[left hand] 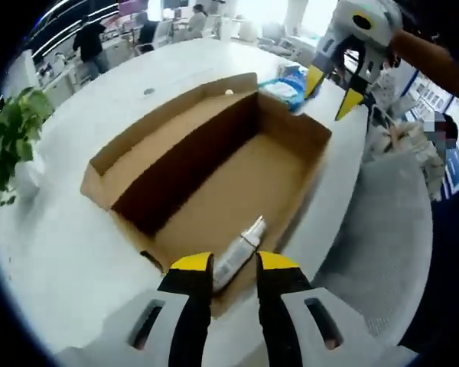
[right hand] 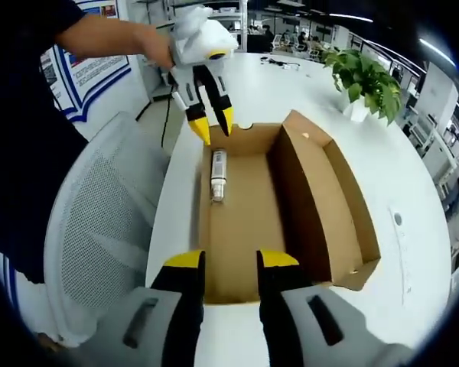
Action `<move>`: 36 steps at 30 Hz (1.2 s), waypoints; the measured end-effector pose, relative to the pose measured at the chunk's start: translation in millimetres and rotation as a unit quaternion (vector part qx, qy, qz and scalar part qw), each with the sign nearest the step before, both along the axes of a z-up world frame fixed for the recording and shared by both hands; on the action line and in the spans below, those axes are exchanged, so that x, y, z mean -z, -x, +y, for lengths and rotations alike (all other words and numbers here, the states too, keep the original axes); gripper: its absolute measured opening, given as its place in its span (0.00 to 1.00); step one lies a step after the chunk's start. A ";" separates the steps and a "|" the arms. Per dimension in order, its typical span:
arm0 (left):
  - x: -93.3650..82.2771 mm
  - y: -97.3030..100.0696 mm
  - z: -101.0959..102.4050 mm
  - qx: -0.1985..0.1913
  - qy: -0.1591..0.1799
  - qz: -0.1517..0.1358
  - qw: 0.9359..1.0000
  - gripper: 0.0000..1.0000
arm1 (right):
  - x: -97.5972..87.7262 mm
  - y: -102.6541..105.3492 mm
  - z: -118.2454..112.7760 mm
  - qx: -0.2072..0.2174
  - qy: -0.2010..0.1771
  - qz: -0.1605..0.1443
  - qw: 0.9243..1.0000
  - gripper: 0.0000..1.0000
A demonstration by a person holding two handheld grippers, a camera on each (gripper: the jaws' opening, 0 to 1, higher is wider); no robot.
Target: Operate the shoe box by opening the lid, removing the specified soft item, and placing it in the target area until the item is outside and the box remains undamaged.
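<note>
The left gripper (left hand: 235, 264) hovers with jaws narrowly parted over a small white tube (left hand: 239, 251) lying inside the open cardboard shoe box (left hand: 214, 164), near its wall. The right gripper (right hand: 232, 264) hangs empty, slightly parted, at the opposite end. The tube looks light, squashy and slick; grip mid-body, gently.

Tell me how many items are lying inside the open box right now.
1: a small white tube lies on the floor of the shoe box, near the end wall just below the left gripper. Nothing else shows inside.
</note>
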State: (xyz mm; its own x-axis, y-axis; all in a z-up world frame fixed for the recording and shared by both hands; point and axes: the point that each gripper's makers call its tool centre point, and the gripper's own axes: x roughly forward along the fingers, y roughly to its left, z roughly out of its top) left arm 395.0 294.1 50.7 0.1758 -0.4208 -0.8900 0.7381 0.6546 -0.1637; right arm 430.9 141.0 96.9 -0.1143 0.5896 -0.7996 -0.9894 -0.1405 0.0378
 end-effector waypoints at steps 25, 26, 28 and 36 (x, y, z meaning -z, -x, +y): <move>51.0 -1.9 12.5 0.264 -0.102 0.075 0.956 0.22 | 17.0 -5.9 15.6 0.007 -0.009 0.028 1.000 0.24; 52.3 -1.7 11.2 0.268 -0.102 0.074 0.955 0.22 | 18.8 -6.7 15.6 0.007 -0.008 0.028 1.000 0.24; 53.4 -1.2 10.3 0.269 -0.100 0.078 0.955 0.22 | 23.3 -8.7 14.3 0.008 -0.003 0.027 1.000 0.24; 65.5 0.6 10.0 0.288 -0.112 0.076 0.948 0.24 | 29.5 -11.5 14.2 0.013 -0.004 0.035 0.999 0.23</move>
